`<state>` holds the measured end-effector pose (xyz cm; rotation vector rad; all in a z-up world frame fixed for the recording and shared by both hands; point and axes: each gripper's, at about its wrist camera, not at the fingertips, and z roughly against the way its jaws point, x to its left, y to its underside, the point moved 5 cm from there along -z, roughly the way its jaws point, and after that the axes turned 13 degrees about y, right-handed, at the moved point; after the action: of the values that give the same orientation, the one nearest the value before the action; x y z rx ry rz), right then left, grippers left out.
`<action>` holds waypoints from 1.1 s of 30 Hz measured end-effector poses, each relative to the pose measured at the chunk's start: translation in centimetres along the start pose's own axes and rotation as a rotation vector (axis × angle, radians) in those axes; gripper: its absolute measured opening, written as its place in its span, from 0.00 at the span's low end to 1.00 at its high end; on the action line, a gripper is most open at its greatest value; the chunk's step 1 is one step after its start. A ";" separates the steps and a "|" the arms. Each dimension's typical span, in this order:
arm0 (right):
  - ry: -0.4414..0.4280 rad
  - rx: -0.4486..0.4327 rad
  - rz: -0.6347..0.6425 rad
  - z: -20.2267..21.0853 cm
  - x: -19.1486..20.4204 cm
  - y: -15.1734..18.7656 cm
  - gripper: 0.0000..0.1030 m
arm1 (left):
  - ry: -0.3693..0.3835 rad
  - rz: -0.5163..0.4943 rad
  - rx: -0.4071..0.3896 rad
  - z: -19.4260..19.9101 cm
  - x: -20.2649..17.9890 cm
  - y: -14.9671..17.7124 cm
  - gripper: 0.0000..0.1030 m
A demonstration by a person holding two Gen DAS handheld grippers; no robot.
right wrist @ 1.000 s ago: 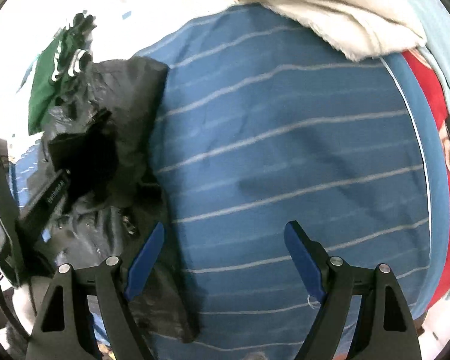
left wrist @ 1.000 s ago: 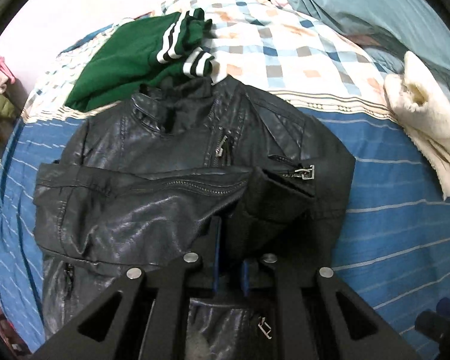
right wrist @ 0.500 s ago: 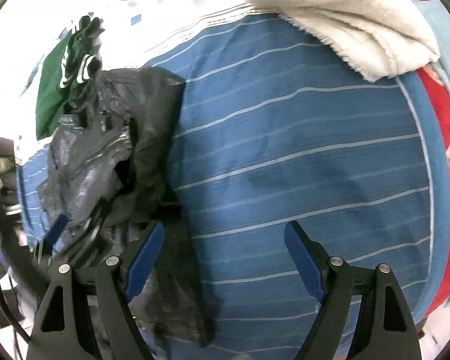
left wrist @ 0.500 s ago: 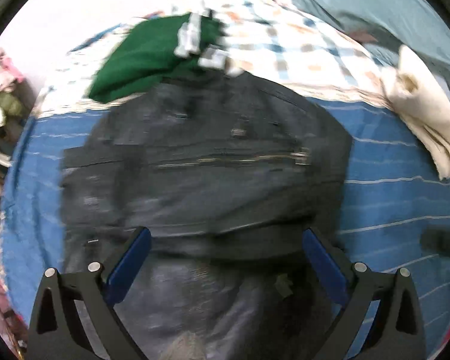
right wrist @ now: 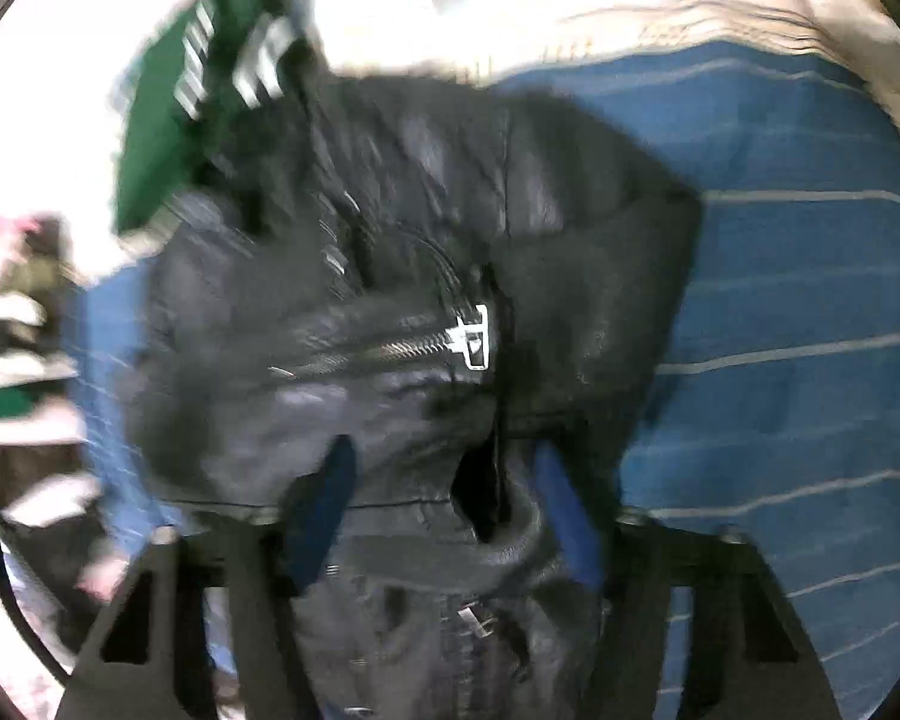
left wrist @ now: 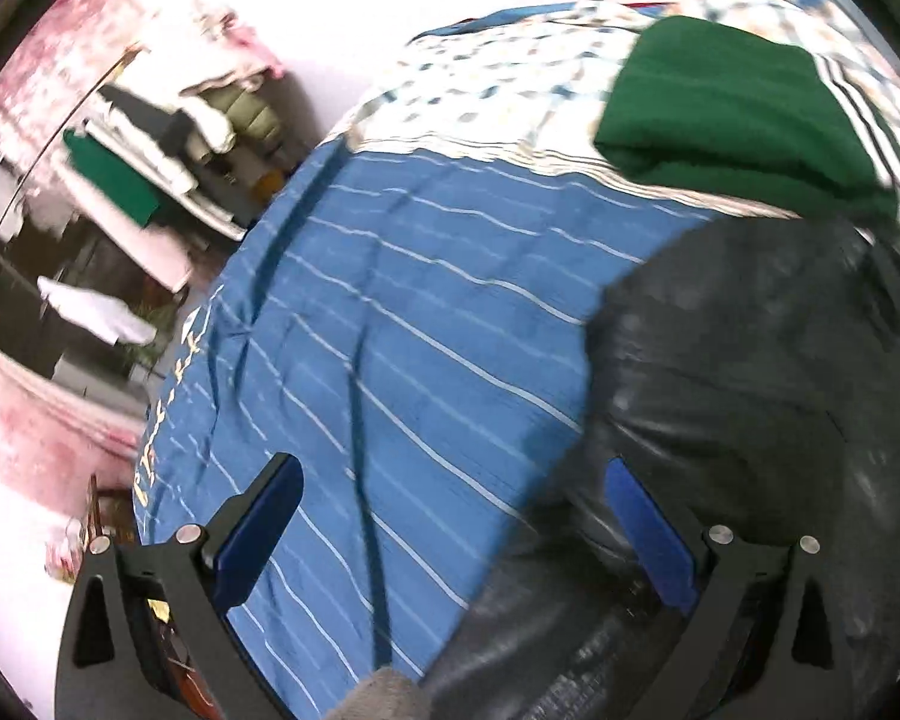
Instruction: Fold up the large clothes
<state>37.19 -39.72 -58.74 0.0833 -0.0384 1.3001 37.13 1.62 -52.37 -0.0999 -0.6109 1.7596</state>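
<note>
My left gripper [left wrist: 450,522], clamped on the black leather jacket [right wrist: 426,300] a second ago, now hangs spread over the blue striped bedspread [left wrist: 390,324], swung off to the jacket's side. My right gripper [right wrist: 444,516] has moved over the jacket lying on the bed; its fingers have narrowed around a fold, though blur hides any pinch.

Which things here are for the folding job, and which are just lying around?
For the job: black leather jacket, left gripper, right gripper.

Just lying about: green striped top, blue striped sheet, checked blanket, clothes pile beside the bed.
</note>
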 end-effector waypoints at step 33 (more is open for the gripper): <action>0.188 -0.104 -0.243 3.3 -0.4 4.6 0.10 | 0.018 -0.076 0.113 -6.1 -2.6 -1.2 1.00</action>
<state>32.75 -39.20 -55.34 -0.1203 0.0633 1.0566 41.28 1.48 -57.73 -0.0139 -0.4945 1.7138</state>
